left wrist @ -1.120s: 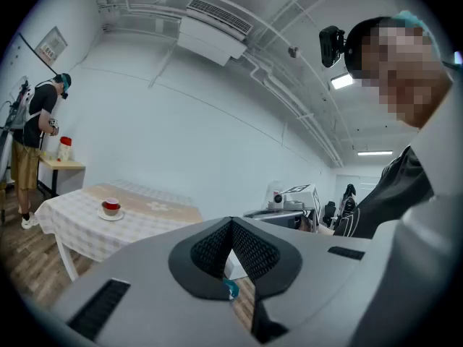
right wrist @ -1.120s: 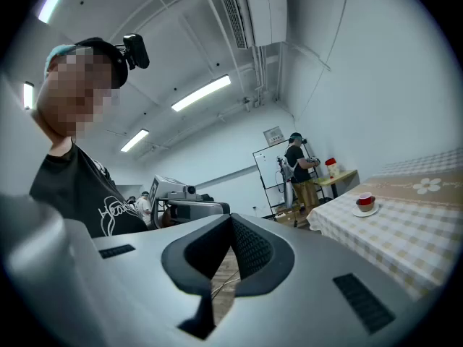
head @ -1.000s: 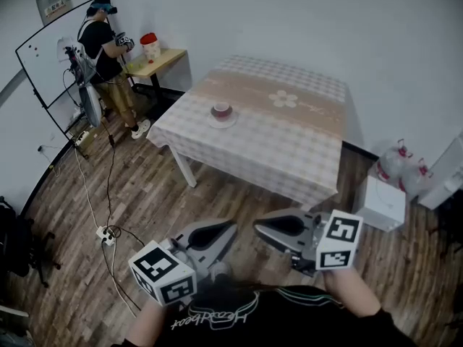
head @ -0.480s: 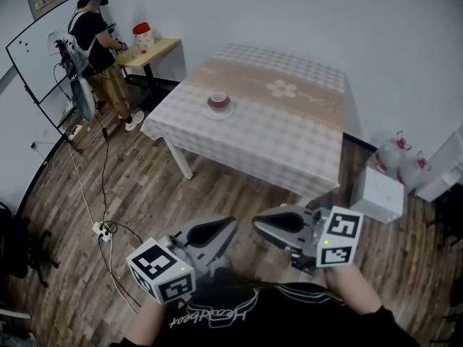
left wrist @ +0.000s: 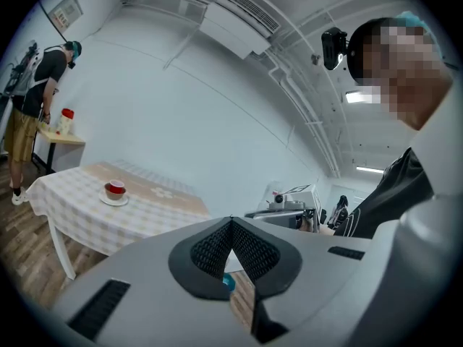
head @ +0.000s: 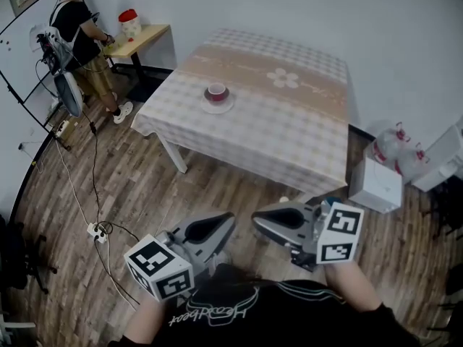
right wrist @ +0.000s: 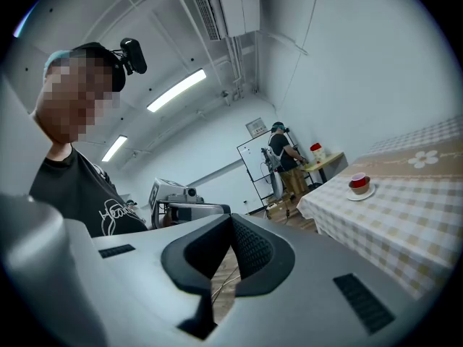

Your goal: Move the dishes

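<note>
We held our 2 grippers low over the wood floor (head: 148, 186), well apart from the table (head: 289, 132). Left gripper (head: 228, 220) was pinched closed on nothing, right gripper (head: 256, 222) likewise. The red cup (head: 216, 91) sat on its saucer (head: 217, 107) near the table's left edge.

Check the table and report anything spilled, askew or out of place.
Nothing stands out. The red cup sits upright on its saucer on the checked tablecloth, which lies flat with no spill visible. The left gripper and right gripper are short of the table, fingers together, empty.
</note>
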`<state>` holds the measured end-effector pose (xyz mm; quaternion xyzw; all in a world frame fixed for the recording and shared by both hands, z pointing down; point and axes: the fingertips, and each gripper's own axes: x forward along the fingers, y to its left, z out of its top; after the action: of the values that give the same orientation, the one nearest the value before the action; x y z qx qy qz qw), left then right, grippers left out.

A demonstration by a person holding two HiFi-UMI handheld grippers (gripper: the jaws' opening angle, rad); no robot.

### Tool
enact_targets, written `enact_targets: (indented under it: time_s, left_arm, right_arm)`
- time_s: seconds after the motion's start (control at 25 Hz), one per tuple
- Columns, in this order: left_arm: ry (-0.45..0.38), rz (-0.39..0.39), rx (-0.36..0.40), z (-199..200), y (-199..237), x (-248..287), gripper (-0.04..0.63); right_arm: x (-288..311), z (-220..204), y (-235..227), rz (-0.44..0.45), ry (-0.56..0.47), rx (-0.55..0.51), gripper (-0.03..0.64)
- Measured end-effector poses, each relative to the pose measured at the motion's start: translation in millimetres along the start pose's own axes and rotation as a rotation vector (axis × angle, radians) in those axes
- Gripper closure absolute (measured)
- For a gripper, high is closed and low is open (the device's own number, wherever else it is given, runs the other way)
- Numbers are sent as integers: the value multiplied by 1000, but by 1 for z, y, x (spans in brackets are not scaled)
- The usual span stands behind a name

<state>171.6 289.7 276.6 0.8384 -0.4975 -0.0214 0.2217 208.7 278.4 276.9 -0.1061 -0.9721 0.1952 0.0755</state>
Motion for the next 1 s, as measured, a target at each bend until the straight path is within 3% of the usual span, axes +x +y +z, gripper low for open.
enact_targets:
  time_s: [0.52, 1.0]
  left_arm:
    - [39, -17, -51, 30, 138, -9, 598]
    - [78, -50, -59, 42, 189, 9, 598]
  right_arm:
    - [92, 29, -83, -108, -17, 63, 606]
    - [117, 42, -134, -146, -51, 113, 606]
